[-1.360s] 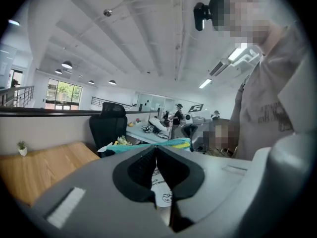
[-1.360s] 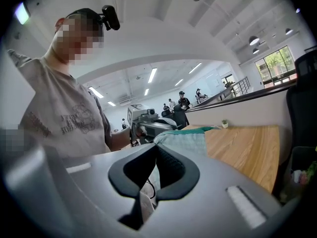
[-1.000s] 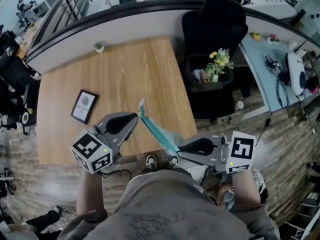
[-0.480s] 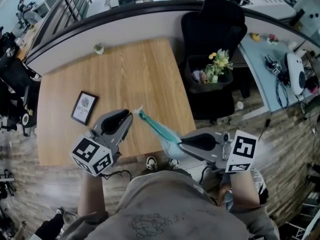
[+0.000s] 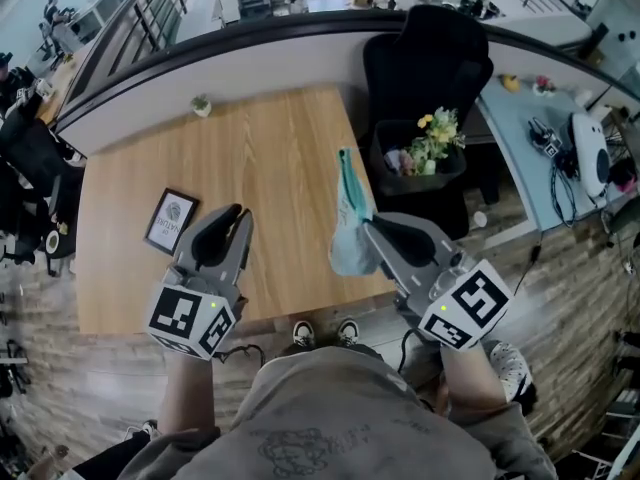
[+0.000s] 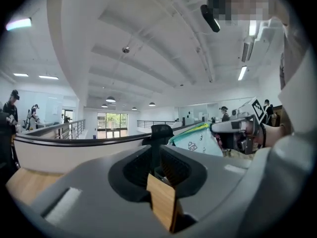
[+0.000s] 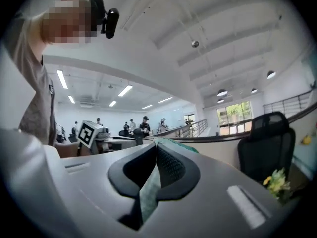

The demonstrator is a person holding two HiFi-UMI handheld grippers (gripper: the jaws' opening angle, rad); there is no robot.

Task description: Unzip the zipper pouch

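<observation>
1. Largest risk: the teal zipper pouch (image 5: 349, 218) is carried only by the right gripper (image 5: 368, 230); its jaws are pressed together on 1 lower edge of the fabric; the rest of the pouch stands up and ahead of the tips, unsupported in the air; such a thin pinch on soft cloth could slip, and the pouch would drop to the wooden table (image 5: 270, 148) below, or past its edge.
2. Next: the left gripper (image 5: 237, 213) holds nothing; its jaws stand a narrow gap apart and have just been opening; the pouch is well off to its right side, not touching it; with only 1 grip, a pull on the slider would likely swing the pouch rather than run the zip.
3. Smallest: no view shows whether the zip is open or closed; reaching for a slider on floppy cloth, the left jaws could close on fabric instead.
</observation>
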